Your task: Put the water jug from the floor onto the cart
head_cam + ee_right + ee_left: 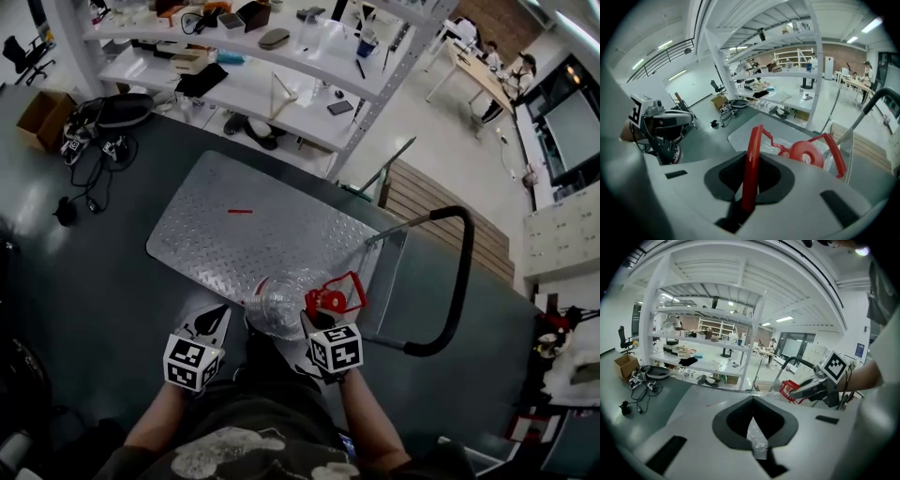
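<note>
Grey floor point(94, 272) surrounds the cart point(234, 244); the water jug point(277, 302) hangs at its near edge, seemingly off the floor but not yet set down. The right gripper point(317, 323) pinches its red handle point(751, 164); the left gripper point(211, 323) pinches clear plastic point(756, 437). Lowering it onto the cart remains.

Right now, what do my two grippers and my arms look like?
The left gripper and right gripper match: pale grey bodies, dark jaw pads, each topped by a white cube with black square markers. Forearms are bare; a dark printed shirt is worn.
</note>
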Tool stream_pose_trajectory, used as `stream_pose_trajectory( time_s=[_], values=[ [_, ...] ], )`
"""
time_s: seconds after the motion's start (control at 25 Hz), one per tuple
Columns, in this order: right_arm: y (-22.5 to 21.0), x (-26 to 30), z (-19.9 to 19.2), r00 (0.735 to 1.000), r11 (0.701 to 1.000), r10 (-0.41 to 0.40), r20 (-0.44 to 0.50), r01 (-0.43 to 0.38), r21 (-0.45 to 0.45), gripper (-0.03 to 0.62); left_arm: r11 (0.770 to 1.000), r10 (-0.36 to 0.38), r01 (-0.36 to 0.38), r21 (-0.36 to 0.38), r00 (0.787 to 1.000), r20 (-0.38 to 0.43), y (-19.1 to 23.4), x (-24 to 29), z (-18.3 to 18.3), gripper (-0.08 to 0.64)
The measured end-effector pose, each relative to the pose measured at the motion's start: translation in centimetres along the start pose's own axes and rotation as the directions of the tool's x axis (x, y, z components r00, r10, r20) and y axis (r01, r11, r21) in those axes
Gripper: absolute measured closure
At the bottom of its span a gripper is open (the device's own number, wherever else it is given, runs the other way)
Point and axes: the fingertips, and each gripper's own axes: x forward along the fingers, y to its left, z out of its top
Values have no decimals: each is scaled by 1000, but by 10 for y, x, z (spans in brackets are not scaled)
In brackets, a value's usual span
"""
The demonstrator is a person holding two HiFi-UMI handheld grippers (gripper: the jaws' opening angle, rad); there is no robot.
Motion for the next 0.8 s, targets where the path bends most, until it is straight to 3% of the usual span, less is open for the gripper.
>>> stream_pose_trajectory(
  time_s=[0.28,0.56,0.8],
  values=[
    [-38,45,71,1000,1000,12,21,-12,-3,574,999,52,-52,2,998,37,43,45,55,554],
    [-72,84,119,999,998,-37,30,38,-48,574,995,96,-96,-3,995,29,71,70,86,554],
    [-96,122,142,997,997,-71,31,71,-17,574,992,106,-109,60,993,49,90,76,115,552]
  ],
)
